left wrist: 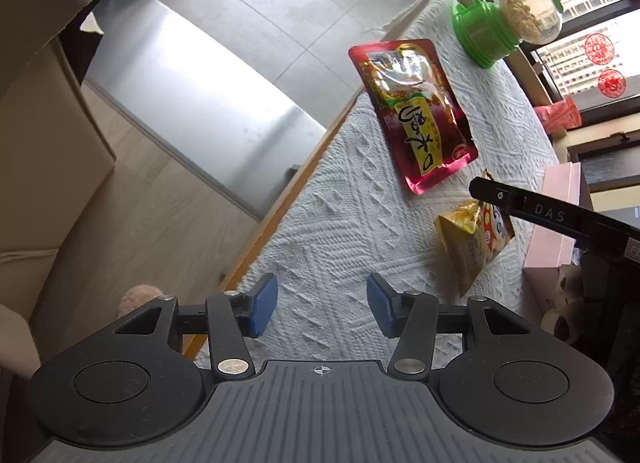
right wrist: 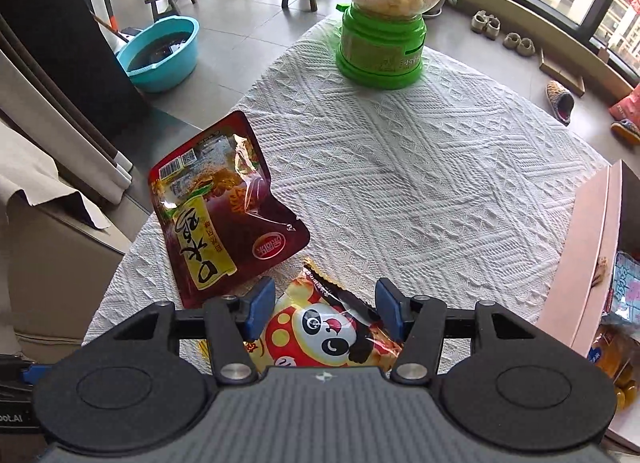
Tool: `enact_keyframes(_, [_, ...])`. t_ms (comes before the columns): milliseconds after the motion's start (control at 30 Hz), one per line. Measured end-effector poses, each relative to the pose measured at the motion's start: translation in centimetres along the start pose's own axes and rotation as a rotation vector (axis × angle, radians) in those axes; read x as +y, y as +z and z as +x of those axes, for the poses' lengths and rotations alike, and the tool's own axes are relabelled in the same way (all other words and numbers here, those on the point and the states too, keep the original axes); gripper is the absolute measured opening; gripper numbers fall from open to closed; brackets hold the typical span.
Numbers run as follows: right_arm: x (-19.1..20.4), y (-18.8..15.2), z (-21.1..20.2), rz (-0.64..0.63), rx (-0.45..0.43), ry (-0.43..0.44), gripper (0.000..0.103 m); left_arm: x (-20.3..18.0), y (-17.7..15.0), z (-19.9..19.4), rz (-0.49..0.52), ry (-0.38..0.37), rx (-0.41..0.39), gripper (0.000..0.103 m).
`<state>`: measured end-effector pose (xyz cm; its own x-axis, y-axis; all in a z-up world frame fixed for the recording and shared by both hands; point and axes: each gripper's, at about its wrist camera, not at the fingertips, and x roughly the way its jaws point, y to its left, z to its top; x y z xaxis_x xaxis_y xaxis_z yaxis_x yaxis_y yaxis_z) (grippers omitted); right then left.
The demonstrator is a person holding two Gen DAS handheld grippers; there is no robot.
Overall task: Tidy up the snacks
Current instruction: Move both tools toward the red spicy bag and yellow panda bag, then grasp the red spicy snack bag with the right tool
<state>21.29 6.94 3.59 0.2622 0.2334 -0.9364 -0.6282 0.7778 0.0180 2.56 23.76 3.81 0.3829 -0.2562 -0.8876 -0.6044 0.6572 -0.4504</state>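
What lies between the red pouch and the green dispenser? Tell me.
Only bare white tablecloth separates the red pouch from the green dispenser, clearest in the right wrist view.

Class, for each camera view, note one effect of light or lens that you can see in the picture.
Left wrist view: bright window glare washes out a band of the grey floor, and the table edge bows from fisheye distortion. Right wrist view: the red snack bag shows shiny reflections, and the window frames curve.
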Motion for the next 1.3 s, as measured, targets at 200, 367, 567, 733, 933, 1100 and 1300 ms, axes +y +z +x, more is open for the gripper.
enact_keyframes(200, [0.8,1.2,-1.0,-0.104,-0.124,0.076,0.056,-0.3,0.1,0.6,0.046,-0.034,0.010,0.055])
enact_keyframes(367, [4.4,4.7,2.0,-0.213,-0.100,0.201,0.063,0.6,0.0,-0.4,0.032,-0.048,0.006,0.055])
enact_keyframes(567, [7.5,4.6,4.0,-0.298,-0.045,0.156,0.084,2.1,0.1,-1.1,0.010,-0.031,-0.009,0.055])
enact_keyframes(733, [8.3,4.0,4.6,-0.342,-0.080,0.100,0.091,1.7,0.2,-1.2,0.024,-0.022,-0.009,0.055])
enact_keyframes(933, [5.2,4.2,4.3,-0.261,-0.090,0.048,0.091,0.3,0.1,-0.9,0.067,0.008,0.001,0.055])
enact_keyframes(1100, [3.3,3.5,4.3,-0.197,-0.106,0.103,0.092,-0.6,0.0,-1.0,0.089,0.005,0.004,0.055])
enact_keyframes(1300, [3.5,3.8,3.7,-0.195,-0.050,0.085,0.076,-2.1,-0.1,-1.2,0.148,0.029,-0.006,0.055])
